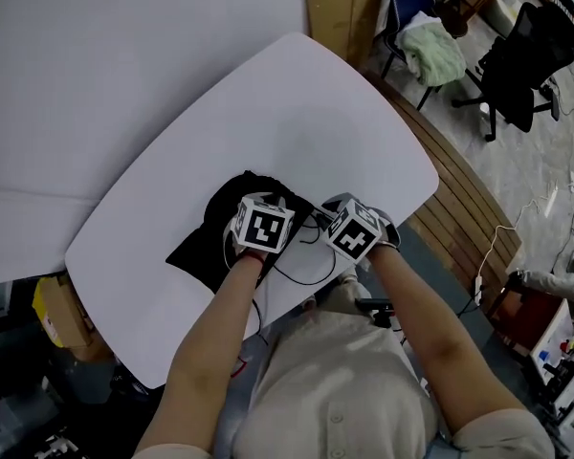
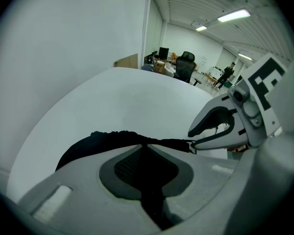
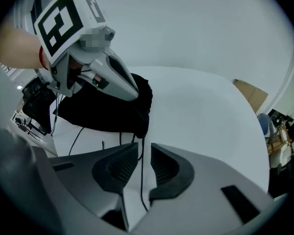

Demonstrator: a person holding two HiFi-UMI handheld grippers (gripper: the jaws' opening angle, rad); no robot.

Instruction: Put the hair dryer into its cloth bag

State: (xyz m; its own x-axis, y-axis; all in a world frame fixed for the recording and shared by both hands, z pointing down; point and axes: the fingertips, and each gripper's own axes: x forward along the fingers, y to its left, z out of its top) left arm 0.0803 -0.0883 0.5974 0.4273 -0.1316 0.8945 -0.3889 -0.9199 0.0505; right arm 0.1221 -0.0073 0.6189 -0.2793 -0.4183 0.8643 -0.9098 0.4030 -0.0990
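The black cloth bag [image 1: 210, 242] lies crumpled on the white table [image 1: 297, 113], near its front edge. My left gripper [image 2: 146, 154] is shut on the bag's gathered rim [image 2: 112, 137], with dark cloth filling the space between its pads. My right gripper [image 3: 143, 161] hangs just right of the bag [image 3: 100, 106]. Its jaws stand slightly apart, and a thin black cord [image 3: 141, 180] runs down through the gap without being pinched. More of the cord [image 1: 306, 261] loops on the table beside the bag. The hair dryer itself does not show in any view.
The table's rounded front edge [image 1: 268, 323] is right below my hands. To the right of the table is a slatted wooden surface [image 1: 464, 208]. Office chairs [image 1: 521, 51] stand at the back right, and a cardboard board [image 1: 340, 12] leans behind the table.
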